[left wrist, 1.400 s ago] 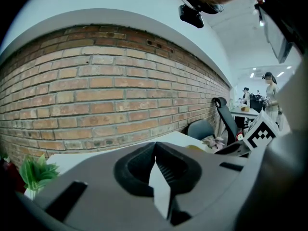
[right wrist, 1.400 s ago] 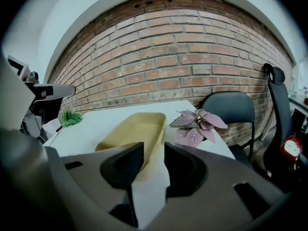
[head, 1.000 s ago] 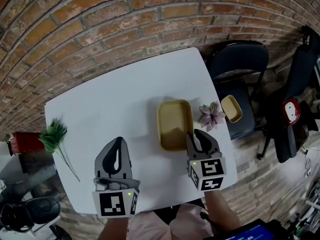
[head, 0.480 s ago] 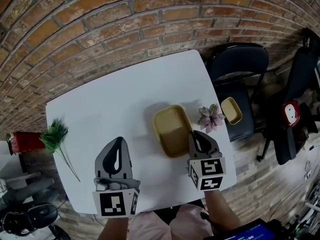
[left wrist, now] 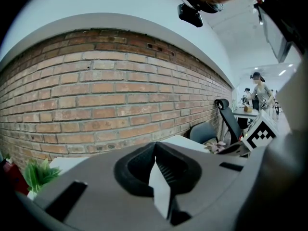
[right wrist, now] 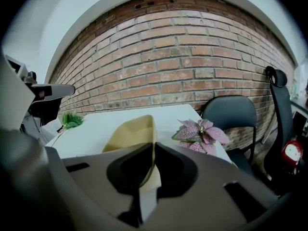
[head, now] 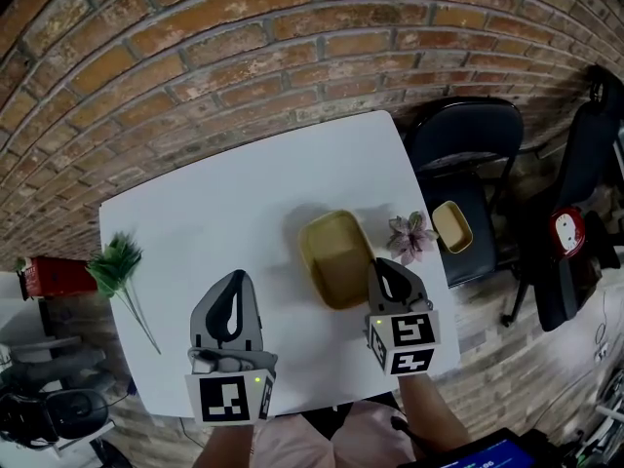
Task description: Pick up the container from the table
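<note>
A yellow rectangular container (head: 334,258) sits on the white table (head: 214,213), tilted, with its near right rim raised. My right gripper (head: 382,269) is at that rim; its jaws are closing and the thin yellow wall (right wrist: 132,131) is pinched between the pads. In the right gripper view the gripper (right wrist: 154,147) has the container leaning away to the left. My left gripper (head: 234,281) hovers over the table's near left part, apart from the container, with its pads together and nothing between them (left wrist: 155,147).
A pink artificial flower (head: 410,232) lies just right of the container near the table's right edge. A green sprig (head: 117,263) lies at the left edge. A dark chair (head: 466,139) with a small yellow dish (head: 451,226) stands to the right. Brick wall behind.
The right jaws have come together on the container's near rim. The container has turned and tipped up at that side. The left gripper has kept still.
</note>
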Demonstrator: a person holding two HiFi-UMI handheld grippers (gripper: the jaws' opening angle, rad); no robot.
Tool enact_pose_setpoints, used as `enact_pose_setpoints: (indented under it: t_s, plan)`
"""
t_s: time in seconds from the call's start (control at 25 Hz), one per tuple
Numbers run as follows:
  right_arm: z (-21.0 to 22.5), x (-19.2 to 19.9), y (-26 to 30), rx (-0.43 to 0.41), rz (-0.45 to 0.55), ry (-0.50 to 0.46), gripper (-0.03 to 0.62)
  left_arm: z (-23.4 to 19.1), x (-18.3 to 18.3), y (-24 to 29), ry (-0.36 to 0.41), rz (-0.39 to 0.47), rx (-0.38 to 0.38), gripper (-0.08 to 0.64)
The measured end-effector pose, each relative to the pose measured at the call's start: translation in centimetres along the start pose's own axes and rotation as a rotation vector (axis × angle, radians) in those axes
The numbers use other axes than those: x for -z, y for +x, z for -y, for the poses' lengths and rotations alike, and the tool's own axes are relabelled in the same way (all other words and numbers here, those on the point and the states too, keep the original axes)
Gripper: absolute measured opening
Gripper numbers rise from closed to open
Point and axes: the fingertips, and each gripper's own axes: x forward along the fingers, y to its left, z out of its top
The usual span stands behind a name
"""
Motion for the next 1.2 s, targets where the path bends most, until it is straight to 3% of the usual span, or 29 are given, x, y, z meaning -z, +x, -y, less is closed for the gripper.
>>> enact_pose_setpoints:
  t_s: [0.64,1.2]
  plan:
    - [-1.9,-6.3,-3.5,-0.022,0.147,-0.062,0.017,-0.3,-4.6,-2.7,0.010,0.118,-0.030,0.009]
    - [-3.5,-13.4,-9.6,-0.027,0.343,-0.107,0.017,-0.3,-9.6,-5.7,0.021,0.249,-0.048,0.009]
